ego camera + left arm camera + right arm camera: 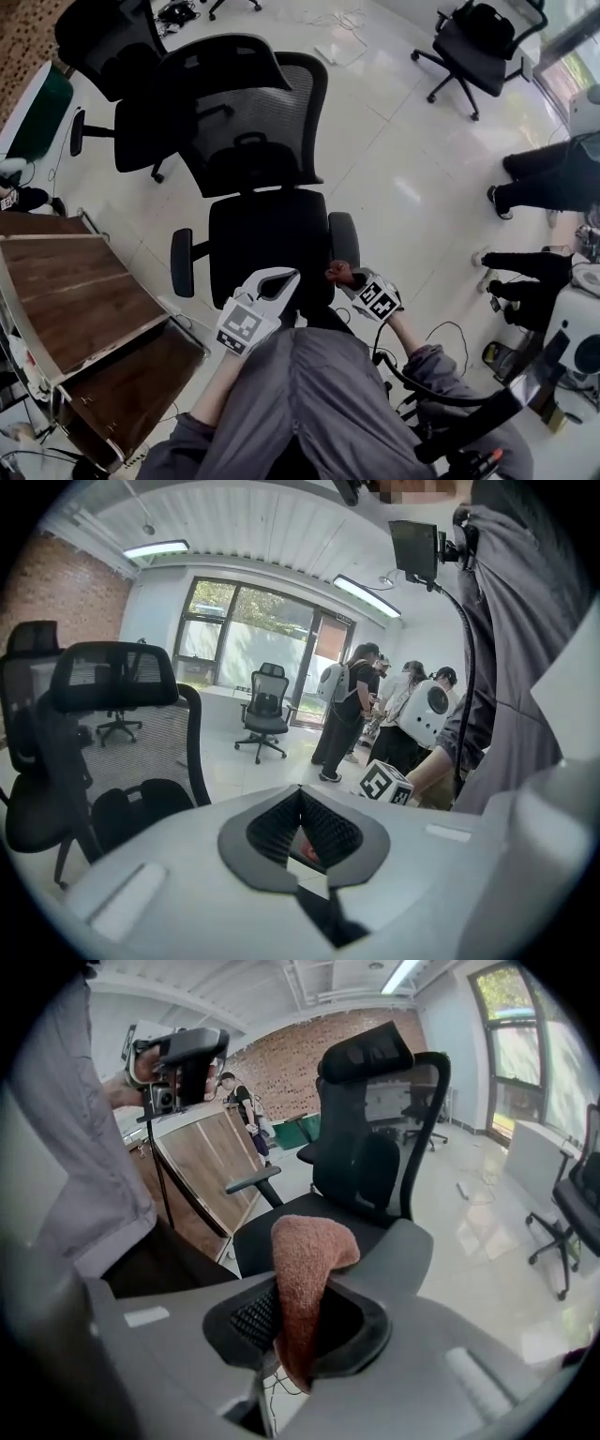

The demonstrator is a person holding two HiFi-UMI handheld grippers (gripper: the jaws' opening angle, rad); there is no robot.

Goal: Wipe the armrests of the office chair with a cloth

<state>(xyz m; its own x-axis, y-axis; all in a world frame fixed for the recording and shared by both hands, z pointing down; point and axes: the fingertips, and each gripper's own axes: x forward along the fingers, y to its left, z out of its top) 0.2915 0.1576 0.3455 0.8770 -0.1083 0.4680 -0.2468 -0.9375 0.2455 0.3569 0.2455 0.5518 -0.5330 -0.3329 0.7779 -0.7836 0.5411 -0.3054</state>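
Observation:
The black mesh office chair [267, 234] stands just in front of me, its seat facing me. One armrest [183, 262] is on the left and the other [342, 237] on the right. My right gripper [345, 277] is shut on a reddish-brown cloth [336, 273], held just at the near end of the right armrest. In the right gripper view the cloth [305, 1252] stands up out of the jaws, with the armrest pad [405, 1251] right behind it. My left gripper [279, 281] hovers over the seat's front edge, shut and holding nothing.
A wooden desk [80, 295] sits close on the left. Another black chair [117, 56] stands behind the first, and a third [483, 42] at the far right. People [553, 173] stand at the right. Cables [445, 337] trail on the floor near my feet.

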